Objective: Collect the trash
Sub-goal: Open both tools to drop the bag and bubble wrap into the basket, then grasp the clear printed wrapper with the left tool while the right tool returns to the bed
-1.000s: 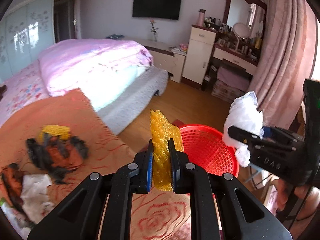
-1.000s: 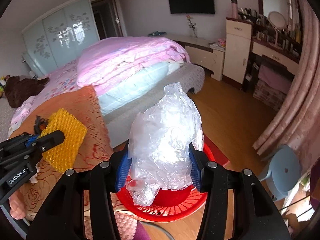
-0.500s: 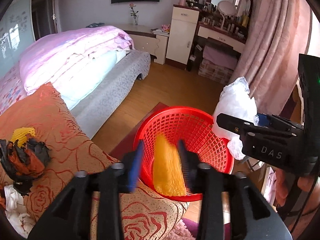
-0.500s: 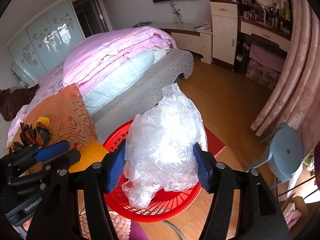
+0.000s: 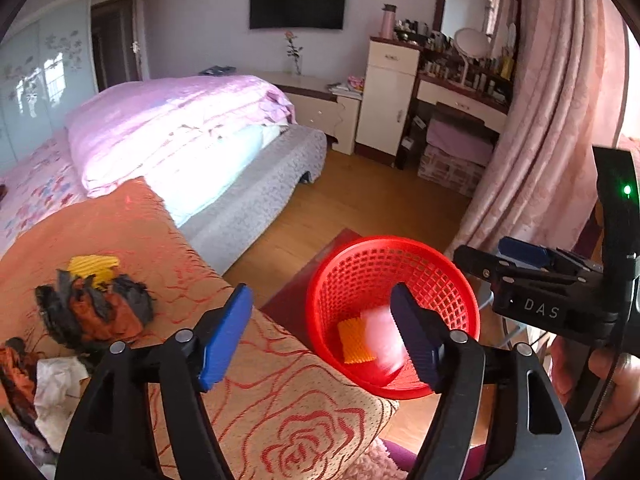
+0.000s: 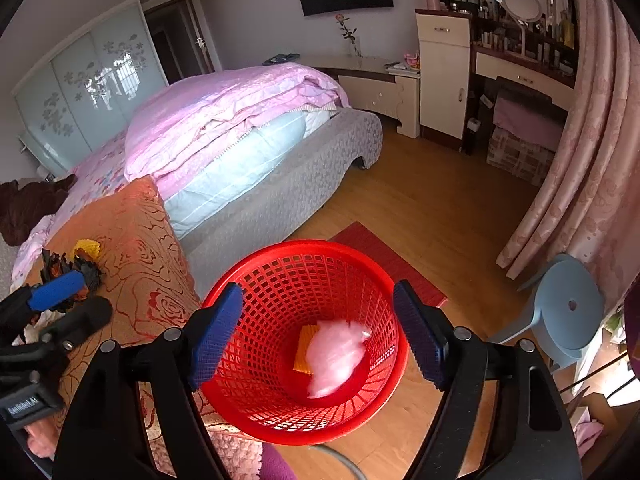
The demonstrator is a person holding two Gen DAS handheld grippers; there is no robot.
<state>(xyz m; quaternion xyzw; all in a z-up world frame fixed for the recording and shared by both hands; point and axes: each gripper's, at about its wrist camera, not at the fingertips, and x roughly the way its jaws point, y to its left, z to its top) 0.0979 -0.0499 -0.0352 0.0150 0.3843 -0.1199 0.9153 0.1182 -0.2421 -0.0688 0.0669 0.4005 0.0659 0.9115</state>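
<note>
A red mesh basket [image 6: 256,280] stands on the floor beside the bed; it also shows in the left wrist view [image 5: 460,280]. Inside lie a yellow foam net [image 6: 302,350] and a blurred clear plastic bag [image 6: 334,354], both also seen in the left wrist view, foam net [image 5: 352,340] and bag [image 5: 382,336]. My right gripper [image 6: 318,336] is open and empty right above the basket. My left gripper [image 5: 322,338] is open and empty at the basket's left rim. More trash [image 5: 92,308], black, orange and yellow, lies on the orange blanket [image 5: 168,248].
White crumpled paper [image 5: 56,388] lies at the blanket's left edge. A bed with a pink duvet [image 6: 236,112] stands behind. A blue stool [image 6: 568,308] and pink curtain [image 6: 592,160] are at the right. A red mat [image 6: 384,256] lies under the basket.
Both grippers opened. The yellow foam net dropped from my left gripper and the plastic bag from my right gripper into the red basket.
</note>
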